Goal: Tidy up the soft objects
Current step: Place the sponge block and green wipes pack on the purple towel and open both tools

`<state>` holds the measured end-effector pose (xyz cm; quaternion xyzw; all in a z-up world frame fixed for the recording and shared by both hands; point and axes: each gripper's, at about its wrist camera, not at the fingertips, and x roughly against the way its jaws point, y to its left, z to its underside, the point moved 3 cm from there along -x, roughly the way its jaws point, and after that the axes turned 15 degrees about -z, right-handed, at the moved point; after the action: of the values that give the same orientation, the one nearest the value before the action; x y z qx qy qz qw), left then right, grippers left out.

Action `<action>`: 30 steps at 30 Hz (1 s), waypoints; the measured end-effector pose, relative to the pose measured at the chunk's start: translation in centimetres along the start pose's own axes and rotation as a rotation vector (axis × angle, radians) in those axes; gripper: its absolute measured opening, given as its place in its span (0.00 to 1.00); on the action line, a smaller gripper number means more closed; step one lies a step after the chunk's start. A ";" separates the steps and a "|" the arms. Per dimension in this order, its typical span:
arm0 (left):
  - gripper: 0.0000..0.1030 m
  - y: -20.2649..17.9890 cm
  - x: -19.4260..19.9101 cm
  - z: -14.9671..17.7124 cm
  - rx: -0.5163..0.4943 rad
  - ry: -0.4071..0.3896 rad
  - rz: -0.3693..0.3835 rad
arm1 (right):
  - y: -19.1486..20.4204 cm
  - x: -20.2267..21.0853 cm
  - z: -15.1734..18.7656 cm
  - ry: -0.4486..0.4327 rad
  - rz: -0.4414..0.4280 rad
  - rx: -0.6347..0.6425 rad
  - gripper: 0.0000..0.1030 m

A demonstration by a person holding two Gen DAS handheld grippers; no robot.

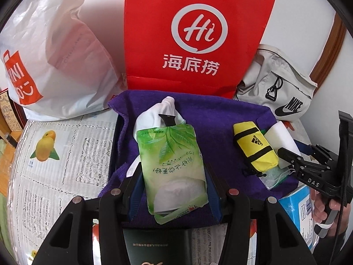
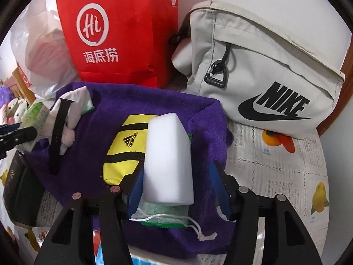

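Several soft things already lie on the purple towel point(image 1: 220, 119); left tool point(image 1: 174, 190) grips the green tissue pack point(image 1: 174, 165) at 6 o'clock, right tool point(image 2: 176, 190) stands parted round the white sponge point(image 2: 168, 154), barely released

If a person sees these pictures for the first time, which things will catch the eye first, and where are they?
The red paper bag with a white round logo stands at the back, against the wall. In front of it lies a purple towel, carrying a yellow pouch beside a white foam block and a green tissue pack. A pale grey bag leans at the right.
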<state>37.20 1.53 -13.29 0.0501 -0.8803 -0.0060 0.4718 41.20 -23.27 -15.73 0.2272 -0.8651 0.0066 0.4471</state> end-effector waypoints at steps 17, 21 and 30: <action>0.48 -5.1 -3.2 -0.7 -0.068 0.079 0.055 | 1.6 6.2 3.0 -0.111 -0.021 -0.048 0.58; 0.49 -5.7 -4.1 -0.9 -0.060 0.103 0.062 | 2.0 7.0 4.0 -0.116 -0.019 -0.054 0.58; 0.55 -6.6 -4.3 -0.9 -0.057 0.106 0.066 | 3.2 7.4 5.9 -0.102 -0.020 -0.042 0.58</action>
<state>40.84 -4.56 -16.77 0.0080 -0.8547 -0.0131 0.5189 31.73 -24.53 -12.90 0.2264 -0.8845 -0.0278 0.4070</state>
